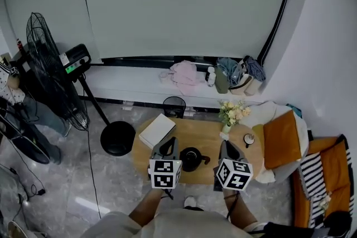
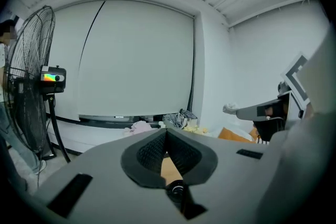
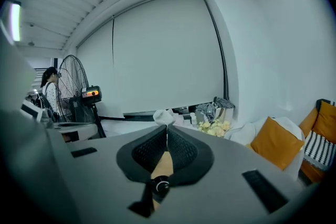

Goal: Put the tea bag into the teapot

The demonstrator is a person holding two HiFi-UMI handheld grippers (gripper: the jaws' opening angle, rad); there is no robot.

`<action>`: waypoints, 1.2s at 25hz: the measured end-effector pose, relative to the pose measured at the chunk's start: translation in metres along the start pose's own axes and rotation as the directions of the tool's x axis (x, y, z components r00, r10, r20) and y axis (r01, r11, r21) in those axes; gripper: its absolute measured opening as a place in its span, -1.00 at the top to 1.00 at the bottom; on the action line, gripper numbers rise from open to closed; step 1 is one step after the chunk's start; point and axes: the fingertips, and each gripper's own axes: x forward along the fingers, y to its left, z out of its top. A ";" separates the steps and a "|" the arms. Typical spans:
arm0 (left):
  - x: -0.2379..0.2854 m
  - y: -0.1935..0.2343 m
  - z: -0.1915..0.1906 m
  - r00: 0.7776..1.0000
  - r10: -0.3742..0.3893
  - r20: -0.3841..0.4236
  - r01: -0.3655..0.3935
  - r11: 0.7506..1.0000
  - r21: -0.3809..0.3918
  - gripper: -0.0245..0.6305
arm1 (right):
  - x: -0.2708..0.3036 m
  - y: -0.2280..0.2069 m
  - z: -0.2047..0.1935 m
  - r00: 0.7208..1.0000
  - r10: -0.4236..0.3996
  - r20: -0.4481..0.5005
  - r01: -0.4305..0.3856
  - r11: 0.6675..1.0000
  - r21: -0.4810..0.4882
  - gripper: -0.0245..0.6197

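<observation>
A black teapot (image 1: 191, 159) stands on the round wooden table (image 1: 206, 134), near its front edge. My left gripper (image 1: 170, 142) hovers just left of the teapot and my right gripper (image 1: 225, 145) just right of it. Both point away from me, out over the table. In the left gripper view the left gripper (image 2: 166, 131) has its jaws closed tip to tip with nothing between them. The right gripper (image 3: 167, 127) looks the same in its own view. I cannot make out a tea bag in any view.
A white book (image 1: 156, 130) lies at the table's left, a vase of flowers (image 1: 234, 113) at the back right, a small round cup (image 1: 249, 140) to the right. A standing fan (image 1: 50, 78) is on the left, a bin (image 1: 174, 106) behind the table, an orange cushion (image 1: 281, 139) on the right.
</observation>
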 end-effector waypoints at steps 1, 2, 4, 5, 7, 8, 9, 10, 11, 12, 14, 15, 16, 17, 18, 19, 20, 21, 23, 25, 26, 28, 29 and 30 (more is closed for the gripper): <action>0.006 0.000 0.001 1.000 0.010 -0.001 -0.010 1.000 -0.001 0.91 | 0.006 -0.003 0.003 1.000 0.009 -0.002 -0.009 1.000 -0.001 0.81; 0.011 -0.001 0.003 1.000 0.020 -0.002 -0.020 1.000 -0.002 0.91 | 0.012 -0.006 0.005 1.000 0.019 -0.004 -0.019 1.000 -0.001 0.81; 0.021 -0.001 0.005 0.999 0.042 -0.005 -0.042 0.999 -0.003 0.91 | 0.024 -0.012 0.009 0.999 0.039 -0.008 -0.039 0.999 -0.004 0.81; 0.025 -0.001 0.006 0.999 0.052 -0.006 -0.052 0.999 -0.004 0.91 | 0.030 -0.015 0.011 0.999 0.047 -0.010 -0.047 0.999 -0.005 0.81; 0.032 -0.001 0.009 0.997 0.075 -0.007 -0.075 0.997 -0.008 0.91 | 0.040 -0.022 0.014 0.998 0.064 -0.014 -0.064 0.998 -0.008 0.81; 0.035 -0.001 0.010 0.996 0.089 -0.006 -0.089 0.996 -0.012 0.91 | 0.045 -0.024 0.015 0.997 0.075 -0.016 -0.075 0.997 -0.013 0.81; 0.037 0.001 0.010 0.994 0.105 -0.006 -0.105 0.994 -0.018 0.91 | 0.049 -0.025 0.016 0.996 0.087 -0.019 -0.087 0.996 -0.023 0.81; 0.039 0.003 0.010 0.993 0.120 -0.008 -0.120 0.992 -0.025 0.91 | 0.053 -0.024 0.016 0.995 0.098 -0.023 -0.099 0.994 -0.036 0.81; 0.040 0.004 0.008 0.991 0.133 -0.013 -0.134 0.991 -0.032 0.91 | 0.057 -0.024 0.015 0.994 0.107 -0.029 -0.108 0.993 -0.047 0.81; 0.041 0.006 0.005 0.989 0.144 -0.022 -0.144 0.989 -0.035 0.91 | 0.061 -0.023 0.013 0.993 0.114 -0.037 -0.116 0.992 -0.051 0.81; 0.043 0.010 0.000 0.987 0.155 -0.038 -0.156 0.987 -0.033 0.91 | 0.069 -0.020 0.007 0.990 0.127 -0.060 -0.129 0.991 -0.036 0.81; 0.045 0.012 -0.001 0.987 0.156 -0.042 -0.158 0.987 -0.032 0.91 | 0.072 -0.018 0.004 0.989 0.134 -0.069 -0.136 0.990 -0.029 0.81; 0.046 0.014 -0.001 0.987 0.155 -0.044 -0.156 0.987 -0.033 0.91 | 0.076 -0.016 0.002 0.988 0.138 -0.076 -0.141 0.990 -0.027 0.81; 0.047 0.015 -0.002 0.987 0.152 -0.048 -0.154 0.988 -0.033 0.91 | 0.078 -0.015 0.001 0.987 0.139 -0.081 -0.142 0.989 -0.030 0.81; 0.048 0.017 -0.003 0.987 0.151 -0.053 -0.153 0.988 -0.031 0.91 | 0.080 -0.014 0.000 0.987 0.140 -0.085 -0.143 0.989 -0.031 0.81; 0.048 0.019 -0.004 0.987 0.150 -0.057 -0.152 0.988 -0.028 0.91 | 0.081 -0.013 -0.001 0.986 0.140 -0.088 -0.143 0.989 -0.029 0.81; 0.049 0.022 -0.003 0.987 0.149 -0.059 -0.151 0.988 -0.025 0.91 | 0.082 -0.011 0.000 0.986 0.142 -0.089 -0.145 0.989 -0.027 0.81; 0.049 0.024 -0.002 0.987 0.147 -0.058 -0.149 0.989 -0.023 0.91 | 0.083 -0.008 0.000 0.986 0.141 -0.090 -0.145 0.989 -0.029 0.81; 0.051 0.029 -0.003 0.988 0.145 -0.061 -0.146 0.989 -0.024 0.91 | 0.086 -0.006 0.001 0.986 0.138 -0.093 -0.142 0.989 -0.038 0.81; 0.053 0.031 -0.009 0.987 0.142 -0.071 -0.144 0.989 -0.027 0.91 | 0.088 -0.004 -0.002 0.986 0.134 -0.103 -0.139 0.990 -0.036 0.81; 0.054 0.032 -0.012 0.987 0.141 -0.075 -0.144 0.989 -0.028 0.91 | 0.089 -0.004 -0.004 0.985 0.133 -0.109 -0.138 0.990 -0.036 0.81; 0.056 0.035 -0.019 0.987 0.140 -0.083 -0.143 0.989 -0.033 0.91 | 0.091 -0.002 -0.009 0.984 0.132 -0.122 -0.138 0.990 -0.037 0.81; 0.057 0.036 -0.022 0.986 0.138 -0.091 -0.142 0.989 -0.038 0.91 | 0.092 -0.001 -0.011 0.983 0.132 -0.129 -0.137 0.990 -0.036 0.81; 0.057 0.036 -0.025 0.986 0.136 -0.100 -0.141 0.989 -0.041 0.91 | 0.093 0.000 -0.014 0.982 0.131 -0.136 -0.137 0.990 -0.035 0.81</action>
